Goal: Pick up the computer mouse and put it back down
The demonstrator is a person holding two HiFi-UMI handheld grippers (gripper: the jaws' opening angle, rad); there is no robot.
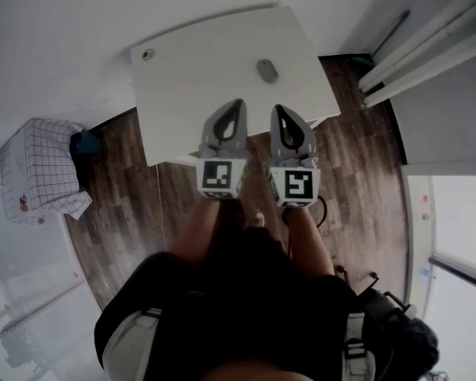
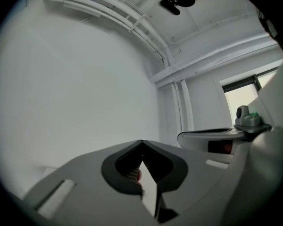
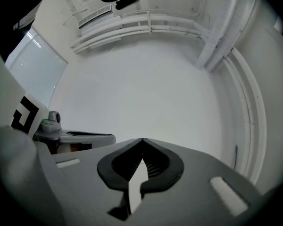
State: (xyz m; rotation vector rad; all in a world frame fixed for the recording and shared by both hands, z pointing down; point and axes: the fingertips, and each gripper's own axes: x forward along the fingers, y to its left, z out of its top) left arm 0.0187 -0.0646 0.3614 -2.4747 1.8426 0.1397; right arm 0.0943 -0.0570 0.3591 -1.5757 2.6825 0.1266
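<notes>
Pointing toward twelve o'clock, the person's two grey plastic grippers hang side by side over the near edge of the white square table (image 1: 190,62). The left gripper (image 1: 239,103) and the right gripper (image 1: 275,109) each have their jaws pinched tip to tip, with nothing between them (each gripper's own view shows the tips meeting against a bare white wall (image 2: 75,88)). The small grey oval computer mouse (image 1: 267,71) lies on the tabletop just past the tips, at about twelve o'clock from them, touched by neither. A white grid-patterned box (image 1: 40,169) sits at nine o'clock on the dark wood floor (image 1: 357,157).
</notes>
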